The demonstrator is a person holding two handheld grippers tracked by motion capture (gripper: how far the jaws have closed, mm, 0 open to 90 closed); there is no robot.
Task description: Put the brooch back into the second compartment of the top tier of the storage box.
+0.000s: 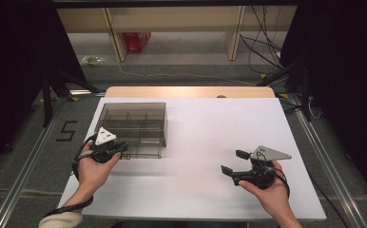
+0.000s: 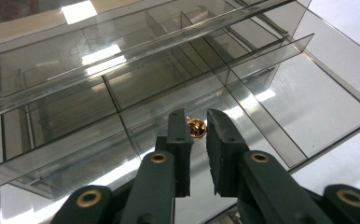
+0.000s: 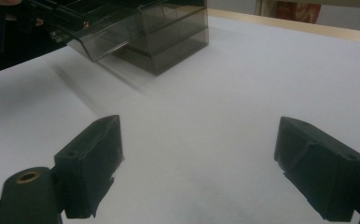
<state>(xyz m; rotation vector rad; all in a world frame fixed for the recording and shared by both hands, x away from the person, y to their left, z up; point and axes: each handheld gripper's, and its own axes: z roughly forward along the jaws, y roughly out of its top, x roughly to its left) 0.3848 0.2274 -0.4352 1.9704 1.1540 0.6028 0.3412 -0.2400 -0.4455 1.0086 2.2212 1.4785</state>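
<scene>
Near the tabletop's front left corner, the left hand-held gripper pinches a small gold knob over the smoky plastic organizer box. The right hand-held gripper, jaws spread wide, hovers at the front right.

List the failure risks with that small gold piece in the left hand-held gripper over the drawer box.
1. The small shiny gold round piece sits at the very tips of the left hand-held gripper; it could slip out.
2. The smoky transparent plastic compartment box has thin dividers; a drop may land in the wrong cell.
3. The right hand-held gripper is open and apart, so the box may slide.
</scene>
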